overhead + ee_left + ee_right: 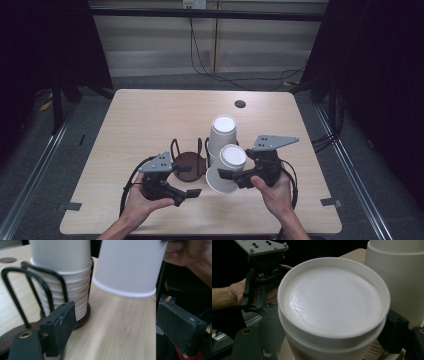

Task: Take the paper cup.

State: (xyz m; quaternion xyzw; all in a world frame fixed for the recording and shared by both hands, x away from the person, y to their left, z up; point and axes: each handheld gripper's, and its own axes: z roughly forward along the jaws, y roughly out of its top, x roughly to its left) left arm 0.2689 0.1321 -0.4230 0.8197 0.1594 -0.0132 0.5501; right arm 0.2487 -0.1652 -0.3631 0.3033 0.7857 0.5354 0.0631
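Note:
A white foam cup (227, 169) hangs upside down, tilted, just above the table, and my right gripper (231, 176) is shut on its sides. Its flat base (334, 302) faces the right gripper view, with a black jaw against each flank. Right behind it a stack of upside-down white cups (223, 131) stands in a black wire holder with a brown base (189, 167). My left gripper (192, 192) hovers in front of the holder, open, with nothing between its jaws. From the left gripper (120, 325), the stack (62, 277) is at left and the held cup (127, 267) at upper right.
The wooden table (150, 115) has a small dark round hole (240, 104) near its far edge. The holder's left slot has bare wire loops (175, 147). Cables trail on the floor behind the table. The other hand and left gripper (262, 277) appear beyond the held cup.

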